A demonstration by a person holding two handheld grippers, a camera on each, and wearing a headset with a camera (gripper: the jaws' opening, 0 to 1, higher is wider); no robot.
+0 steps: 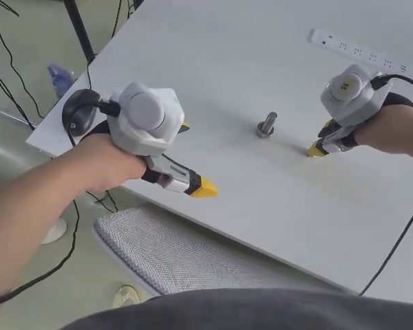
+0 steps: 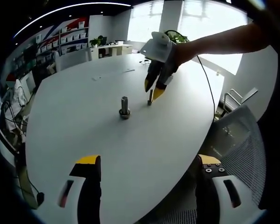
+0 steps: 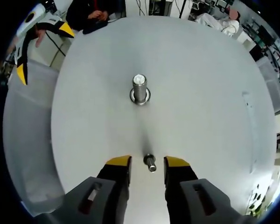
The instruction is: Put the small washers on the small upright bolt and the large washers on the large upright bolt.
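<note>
Where the large upright bolt (image 1: 266,125) stands near the middle of the white desk (image 1: 213,55), a wider collar rings its foot; whether this is a washer or the bolt head cannot be told

Small upright bolt (image 3: 150,162): upright on the desk, near the large one on the person's right side, between the fingers of the right gripper

Right gripper (image 3: 148,162): fingers partly open, one either side of the small upright bolt with a gap on each side; nothing held. Tips yellow, lowered close to the desk surface, body tilted down and to the person's left

Right hand (image 1: 392,130): enters from the right edge, closed round the grip, a black cable trailing behind it

Marking: a small mark on the right gripper's round cap, too small to read

Left gripper (image 2: 147,160): fingers spread wide, empty; held over the near desk edge, well apart from both bolts, aimed towards them

Left hand (image 1: 107,165): wrapped round the handle, forearm coming in from the lower left

Power strip (image 1: 361,51): white, lying along the far side of the desk

Chair (image 1: 172,254): grey mesh, just beneath the near edge

Shelving (image 2: 60,39): against the far wall in the left gripper view, contents too small to read
</note>
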